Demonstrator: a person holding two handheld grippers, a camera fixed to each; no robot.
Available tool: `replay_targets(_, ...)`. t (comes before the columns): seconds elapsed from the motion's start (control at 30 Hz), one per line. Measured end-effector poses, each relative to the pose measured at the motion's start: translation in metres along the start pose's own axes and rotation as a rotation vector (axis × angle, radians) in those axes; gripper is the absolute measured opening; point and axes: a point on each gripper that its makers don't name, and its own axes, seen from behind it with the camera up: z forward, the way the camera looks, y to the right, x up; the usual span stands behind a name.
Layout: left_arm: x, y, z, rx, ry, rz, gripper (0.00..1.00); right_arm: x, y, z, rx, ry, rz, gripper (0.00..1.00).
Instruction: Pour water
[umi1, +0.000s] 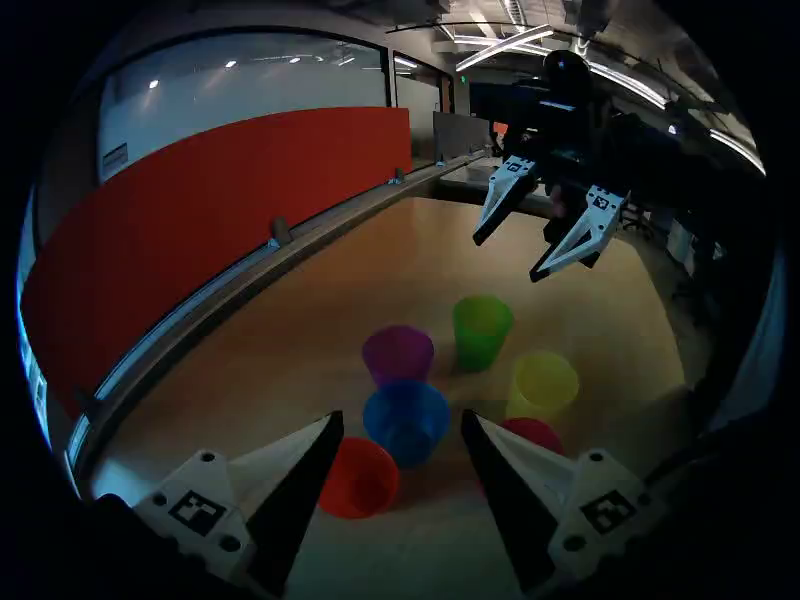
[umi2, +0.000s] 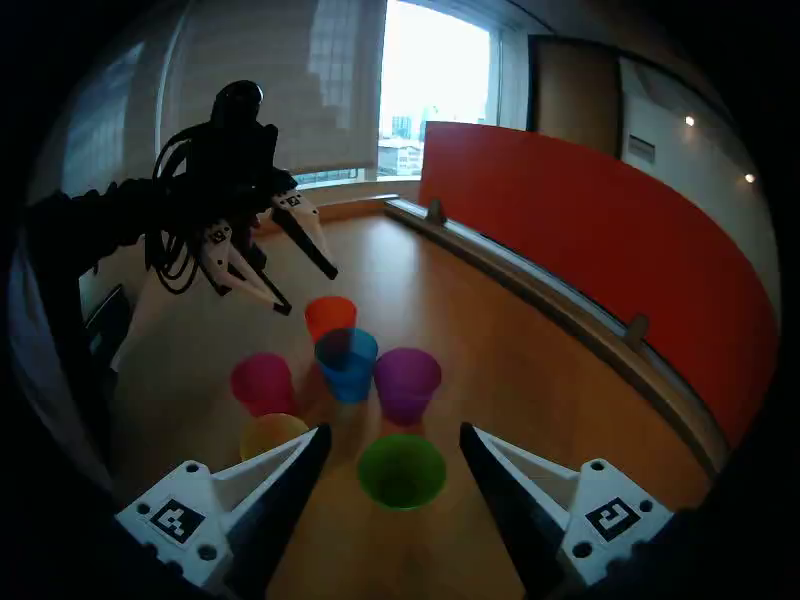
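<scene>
While both tools hung with their fingers spread apart, six plastic cups stood upright in a close cluster on the wooden table (umi1: 300, 300). They were out on its open middle, well apart from the long edge where a red partition (umi1: 200, 220) ran.

In the left gripper view, the blue cup (umi1: 406, 430) sat at the near middle of the group. The orange cup (umi1: 358, 480) was just beside it on the partition side. The pink cup (umi1: 535, 432) was on the other side, partly hidden behind a finger. Behind the blue one stood the purple cup (umi1: 398, 352), so close that I could not tell whether they touched. The green cup (umi1: 482, 330) stood farthest off, and the yellow cup (umi1: 543, 383) sat between green and pink. Whether any cup held water could not be told.

The left tool (umi1: 401, 418) hung low at the near side of the cluster, its two fingertips framing the blue cup. The right tool (umi1: 507, 258) hung higher, above the far part of the table, its tips angled down toward the cups. In the right gripper view its fingers framed the green cup, and a bright window (umi2: 435, 70) lay beyond the table's far end.
</scene>
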Motion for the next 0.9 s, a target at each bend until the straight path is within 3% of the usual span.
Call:
replay_targets(0.4,-0.013,0.004,0.023,-0.034,-0.039,0.012,0.87,-0.017,-0.002,0.015,0.024,-0.033,-0.005,1.0)
replay_targets(0.9,-0.023,0.005,0.038,-0.049,-0.07,0.024,0.87,-0.029,-0.002,0.025,0.032,-0.051,0.002,1.0)
